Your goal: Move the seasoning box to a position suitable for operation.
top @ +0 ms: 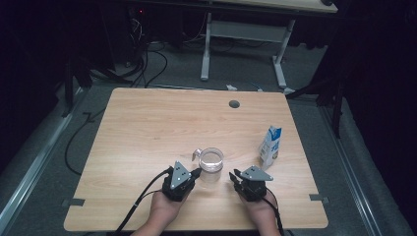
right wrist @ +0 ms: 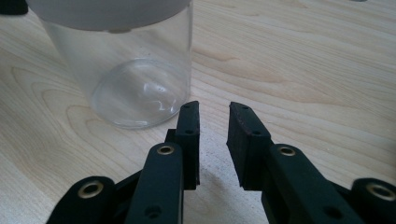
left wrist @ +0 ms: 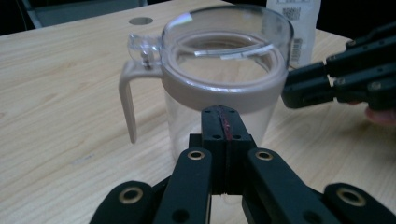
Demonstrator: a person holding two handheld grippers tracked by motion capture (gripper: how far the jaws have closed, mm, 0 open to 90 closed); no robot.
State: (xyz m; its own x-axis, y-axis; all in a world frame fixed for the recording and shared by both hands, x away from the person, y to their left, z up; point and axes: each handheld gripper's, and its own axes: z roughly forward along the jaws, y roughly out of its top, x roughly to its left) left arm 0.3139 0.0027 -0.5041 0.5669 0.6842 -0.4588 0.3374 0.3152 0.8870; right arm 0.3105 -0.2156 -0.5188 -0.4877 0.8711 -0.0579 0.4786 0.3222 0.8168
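A clear plastic measuring jug point(top: 211, 161) with a beige rim and handle stands upright and empty on the wooden table point(top: 147, 128), near its front. My left gripper point(top: 196, 173) lies just left of the jug, its jaws shut with nothing in them; in the left gripper view its tips point(left wrist: 223, 125) point at the jug point(left wrist: 224, 70) just below the rim. My right gripper point(top: 235, 176) is just right of the jug. Its jaws point(right wrist: 214, 123) stand a little apart over bare wood, beside the jug's base point(right wrist: 130, 88).
A small white-and-blue carton point(top: 271, 146) stands upright to the right of the jug, also seen behind it as the carton point(left wrist: 294, 23). A round cable hole point(top: 234, 104) sits at the table's far edge. Another desk frame point(top: 243, 32) and floor cables point(top: 147, 64) lie beyond.
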